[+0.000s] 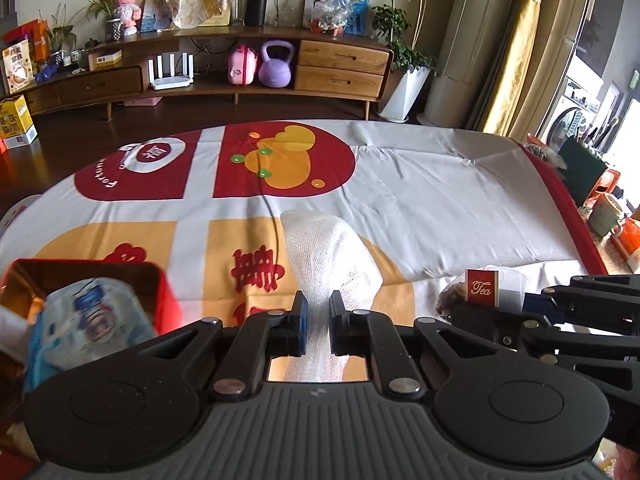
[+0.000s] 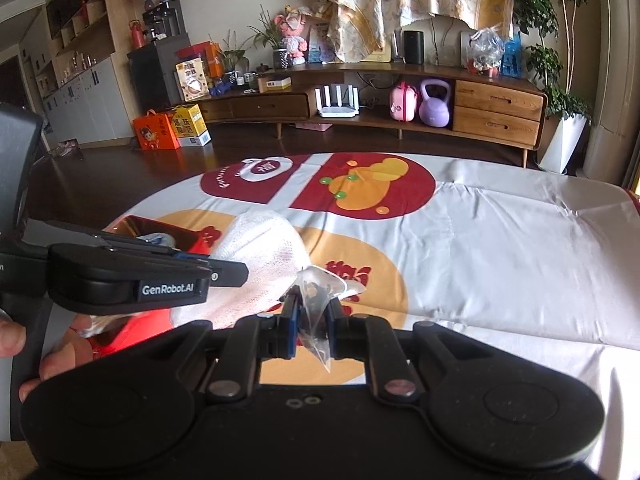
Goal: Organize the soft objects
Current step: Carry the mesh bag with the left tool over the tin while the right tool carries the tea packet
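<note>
My left gripper [image 1: 318, 304] is shut on a white foam mesh sleeve [image 1: 324, 248], which rises off the printed tablecloth [image 1: 440, 184]. To its left stands an open red box [image 1: 164, 296] holding a blue-and-white tissue pack [image 1: 92, 316]. My right gripper [image 2: 314, 308] is shut on a clear tea bag [image 2: 316, 292] of dark leaves; its red "Tea" tag [image 1: 482, 287] shows in the left wrist view beside the right gripper [image 1: 520, 300]. In the right wrist view the left gripper [image 2: 224, 270] holds the mesh sleeve [image 2: 264, 248] over the red box [image 2: 196, 246].
The tablecloth [image 2: 500, 240] covers the whole table. Cups and orange containers [image 1: 608, 216] crowd the table's right edge. A hand [image 2: 8, 336] grips the left tool's handle. A wooden cabinet [image 2: 496, 108] stands across the dark floor.
</note>
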Tool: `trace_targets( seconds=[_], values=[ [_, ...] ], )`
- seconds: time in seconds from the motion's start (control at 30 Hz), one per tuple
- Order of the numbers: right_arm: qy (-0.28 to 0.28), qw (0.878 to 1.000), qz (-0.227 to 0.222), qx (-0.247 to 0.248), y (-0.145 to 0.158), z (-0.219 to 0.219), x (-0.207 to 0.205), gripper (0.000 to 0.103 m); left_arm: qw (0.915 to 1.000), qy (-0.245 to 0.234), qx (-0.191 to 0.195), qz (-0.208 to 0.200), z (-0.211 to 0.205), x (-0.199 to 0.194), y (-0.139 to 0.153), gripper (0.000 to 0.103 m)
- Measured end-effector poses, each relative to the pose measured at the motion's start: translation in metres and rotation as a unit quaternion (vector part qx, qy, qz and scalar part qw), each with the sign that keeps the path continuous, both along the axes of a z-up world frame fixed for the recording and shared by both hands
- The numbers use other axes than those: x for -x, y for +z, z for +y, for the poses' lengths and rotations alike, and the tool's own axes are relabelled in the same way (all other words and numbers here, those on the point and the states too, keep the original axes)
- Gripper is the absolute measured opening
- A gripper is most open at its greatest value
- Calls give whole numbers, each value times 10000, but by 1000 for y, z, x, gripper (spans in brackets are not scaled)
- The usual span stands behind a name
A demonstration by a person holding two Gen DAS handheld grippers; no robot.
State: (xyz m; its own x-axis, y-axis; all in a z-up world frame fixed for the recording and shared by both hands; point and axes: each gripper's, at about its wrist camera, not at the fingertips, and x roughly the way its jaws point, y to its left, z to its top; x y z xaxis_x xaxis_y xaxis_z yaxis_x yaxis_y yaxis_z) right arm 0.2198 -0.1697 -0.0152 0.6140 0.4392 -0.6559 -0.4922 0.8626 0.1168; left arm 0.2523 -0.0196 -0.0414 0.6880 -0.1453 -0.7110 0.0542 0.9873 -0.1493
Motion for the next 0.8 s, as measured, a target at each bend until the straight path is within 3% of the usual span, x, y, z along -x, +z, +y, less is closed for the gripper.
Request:
trace_targets(
  seconds=[0.43, 0.8],
  values=[
    [232, 9995, -224, -7, 31, 26, 49, 13, 9996, 226, 138, -133, 37, 68, 34, 10],
    [592, 9978, -291, -51, 38, 68, 68, 13, 9978, 613, 114, -226, 89, 112, 51, 10]
  ],
)
